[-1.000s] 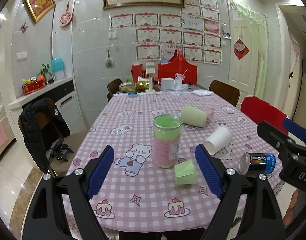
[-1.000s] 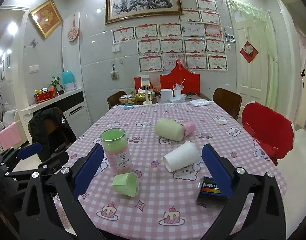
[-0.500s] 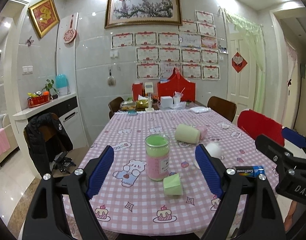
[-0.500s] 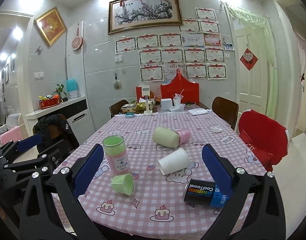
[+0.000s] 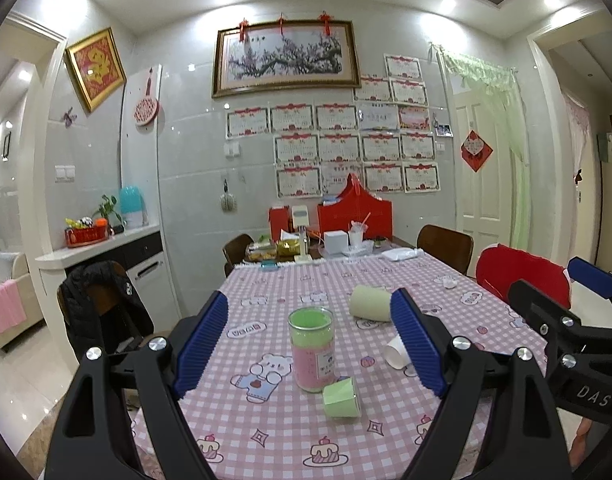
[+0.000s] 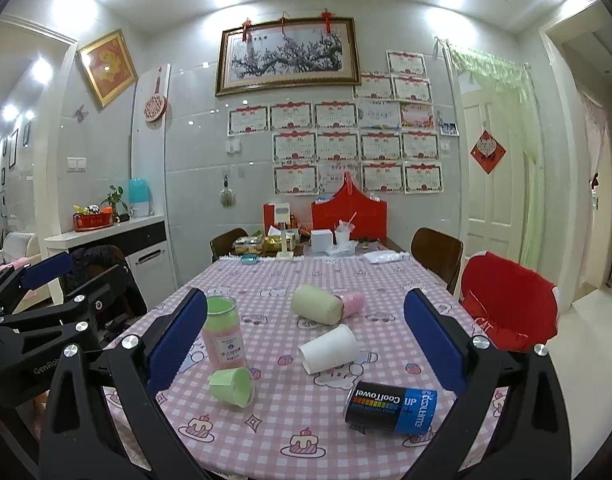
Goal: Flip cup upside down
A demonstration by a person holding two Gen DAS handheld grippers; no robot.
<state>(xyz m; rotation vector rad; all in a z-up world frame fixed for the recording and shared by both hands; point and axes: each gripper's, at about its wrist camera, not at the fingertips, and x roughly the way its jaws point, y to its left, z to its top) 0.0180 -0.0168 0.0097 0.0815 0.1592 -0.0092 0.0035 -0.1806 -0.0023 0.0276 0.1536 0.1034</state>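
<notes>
- The small green cup (image 6: 230,386) lies on its side on the pink checked tabletop (image 6: 266,436), near the front edge
- In the right wrist view its open mouth faces toward about 4 o'clock, and its bottom points back toward 10 o'clock
- In the left wrist view the same green cup (image 5: 341,396) shows its closed bottom end nearest the camera
- A tall jar (image 5: 311,349) with a green top stands up straight just behind the green cup, very close to it
- A white cup (image 6: 329,349) lies on its side at about 2 o'clock from the green cup, mouth toward the left
- A pale yellow cup (image 6: 317,309) lies farther back, with a pink cup (image 6: 351,304) beside it
- A dark can (image 6: 390,406) lies on its side at 3 o'clock from the green cup
- The left tool (image 5: 309,350) is spread wide and holds nothing
- The right tool (image 6: 306,354) is spread wide too, above the tabletop, touching no cup
</notes>
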